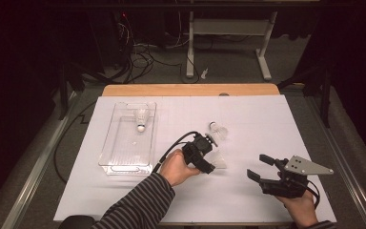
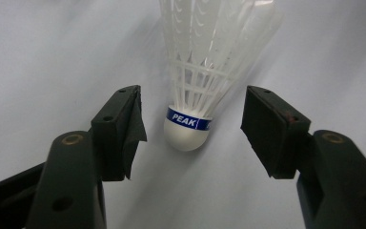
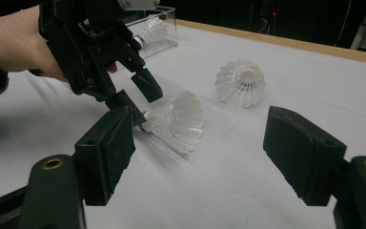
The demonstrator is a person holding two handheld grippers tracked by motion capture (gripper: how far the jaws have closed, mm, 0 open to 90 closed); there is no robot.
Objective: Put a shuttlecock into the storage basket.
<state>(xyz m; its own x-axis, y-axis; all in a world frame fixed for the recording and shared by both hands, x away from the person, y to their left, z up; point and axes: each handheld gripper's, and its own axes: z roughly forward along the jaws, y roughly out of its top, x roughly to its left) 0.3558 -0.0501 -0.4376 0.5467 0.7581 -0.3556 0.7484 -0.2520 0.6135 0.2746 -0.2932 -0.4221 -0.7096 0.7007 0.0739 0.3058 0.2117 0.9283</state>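
Observation:
A white feather shuttlecock (image 2: 205, 71) with a blue PEAK band lies on the white sheet, cork toward my left gripper (image 2: 193, 126). The jaws stand open on either side of the cork without touching it. In the high view this shuttlecock (image 1: 220, 162) lies just right of the left gripper (image 1: 213, 155). In the right gripper view, the left gripper (image 3: 138, 95) reaches down over the same shuttlecock (image 3: 178, 121). My right gripper (image 1: 256, 165) hovers open near the front right with nothing between its jaws (image 3: 198, 138).
A second shuttlecock (image 1: 218, 130) lies on its side beyond the left gripper, its skirt facing the right gripper view (image 3: 240, 83). A clear plastic box (image 1: 119, 162) at the left holds a third shuttlecock (image 1: 142, 119). The table's wooden far edge (image 1: 190, 89) borders the sheet.

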